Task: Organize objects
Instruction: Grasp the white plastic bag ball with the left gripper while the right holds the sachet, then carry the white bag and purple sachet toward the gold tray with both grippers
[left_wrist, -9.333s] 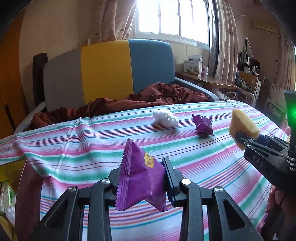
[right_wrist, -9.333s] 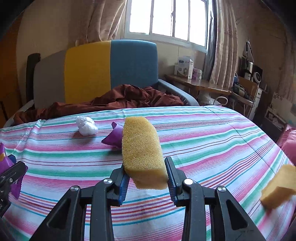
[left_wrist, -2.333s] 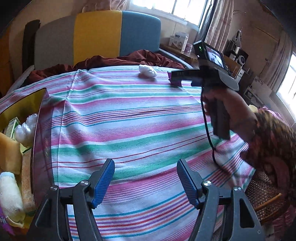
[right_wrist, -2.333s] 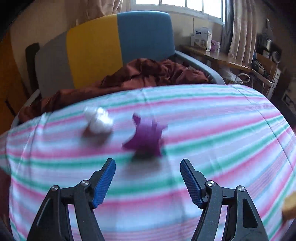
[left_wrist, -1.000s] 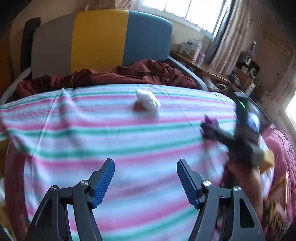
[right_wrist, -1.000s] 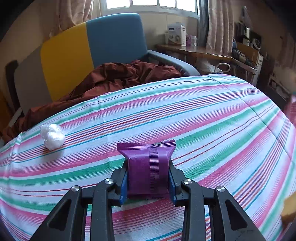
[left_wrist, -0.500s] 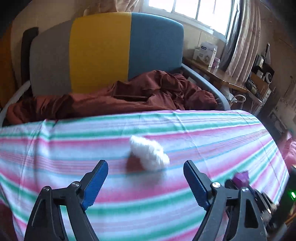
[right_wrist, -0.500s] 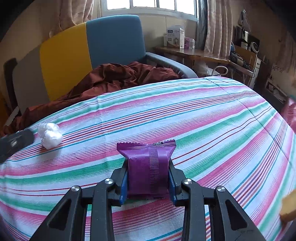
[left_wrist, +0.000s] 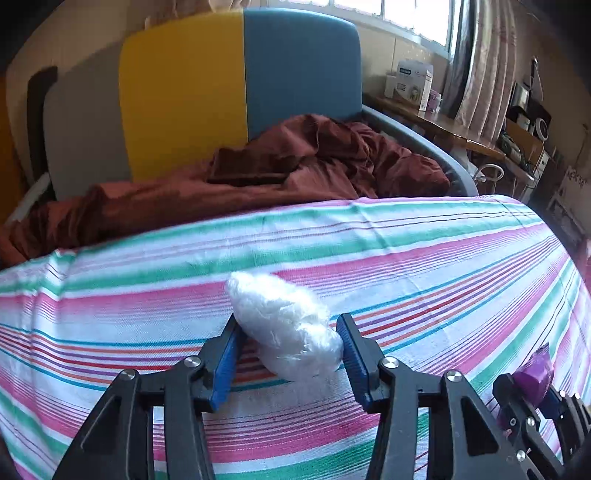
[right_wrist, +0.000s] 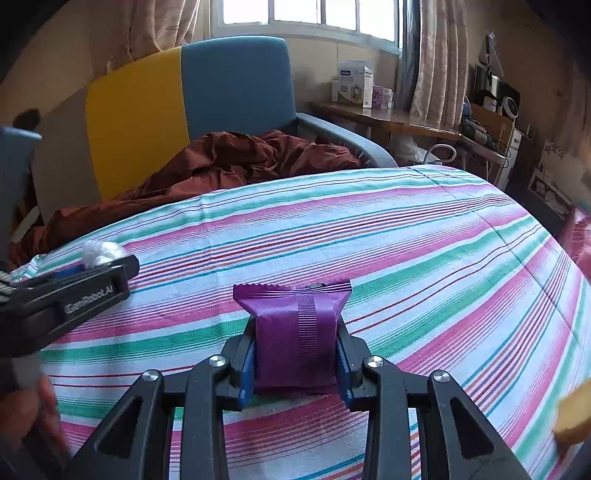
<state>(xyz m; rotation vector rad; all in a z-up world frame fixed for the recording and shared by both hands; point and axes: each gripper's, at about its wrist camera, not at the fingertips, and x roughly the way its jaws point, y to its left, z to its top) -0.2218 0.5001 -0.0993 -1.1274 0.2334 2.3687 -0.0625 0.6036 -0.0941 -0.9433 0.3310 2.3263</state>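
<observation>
Closing around a white fluffy wad (left_wrist: 284, 328), the left gripper (left_wrist: 286, 354) has its jaws about halfway in: they have just been narrowing, with the wad lying between the blue pads (left_wrist: 225, 363). The right-hand pad looks to be touching the wad's side, while a sliver of cloth shows between the left-hand pad and the wad, so a firm squeeze cannot be confirmed. The wad rests on a striped cloth (left_wrist: 424, 266) in pink, green and white that covers the bench, near the cloth's far edge, with a rumpled rust-brown blanket (left_wrist: 295, 162) just beyond that edge. It looks like cotton or crumpled wrap inside thin film: probably very light, soft and easily squashed, with a slick skin that may slide out of a loose pinch. Taking it across its thick middle, where the pads now sit, seems the safest hold; its tapered far end would likely slip free. The right gripper (right_wrist: 295, 360) is clamped narrow on a purple snack packet (right_wrist: 295, 332), held upright by its lower half above the cloth, nearer to the viewer than the wad. That packet appears light and crinkly, its crimped top edge stiff and its contents possibly crushable.
</observation>
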